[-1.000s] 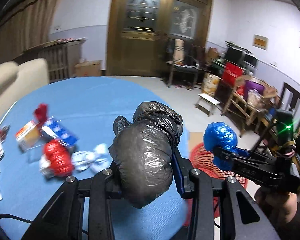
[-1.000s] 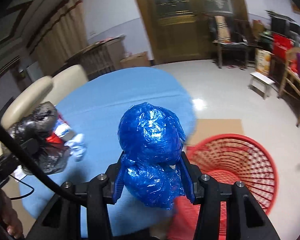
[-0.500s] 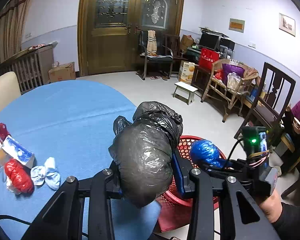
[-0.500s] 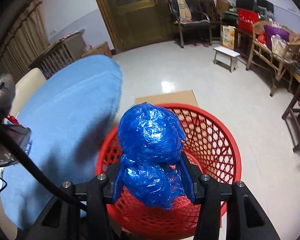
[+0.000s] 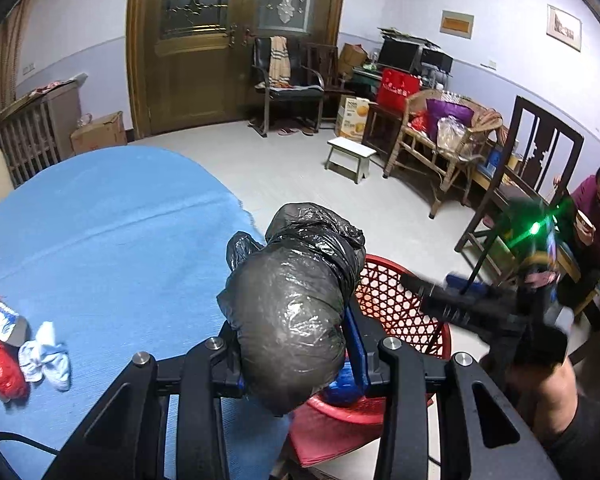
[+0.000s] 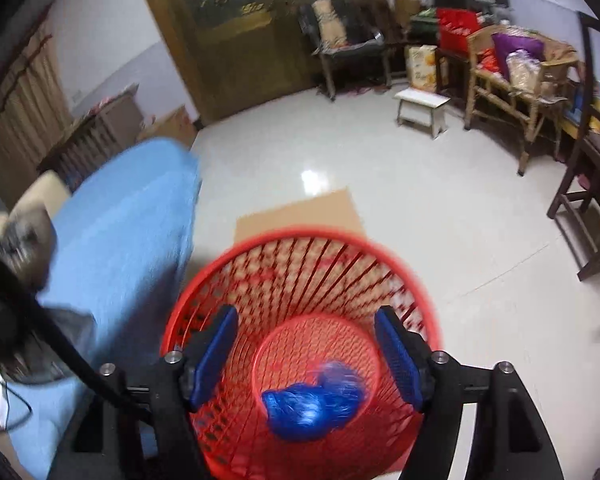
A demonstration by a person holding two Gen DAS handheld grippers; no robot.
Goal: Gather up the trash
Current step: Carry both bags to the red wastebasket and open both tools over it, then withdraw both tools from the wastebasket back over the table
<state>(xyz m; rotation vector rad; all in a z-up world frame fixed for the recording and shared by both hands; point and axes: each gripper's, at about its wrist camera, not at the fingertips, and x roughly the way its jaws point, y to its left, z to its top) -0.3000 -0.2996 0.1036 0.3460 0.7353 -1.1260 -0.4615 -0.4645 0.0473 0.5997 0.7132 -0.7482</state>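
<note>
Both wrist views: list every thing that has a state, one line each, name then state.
left gripper: shut on the black bag.
black bag: knotted, held above the table edge.
right gripper: open, empty, above the basket.
blue bag: loose on the basket floor.
red basket: upright on the floor.
double door: closed.

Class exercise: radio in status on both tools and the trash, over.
Right tool open above red basket; blue bag inside. Left tool shut on black bag beside basket. Nothing blocking.
</note>
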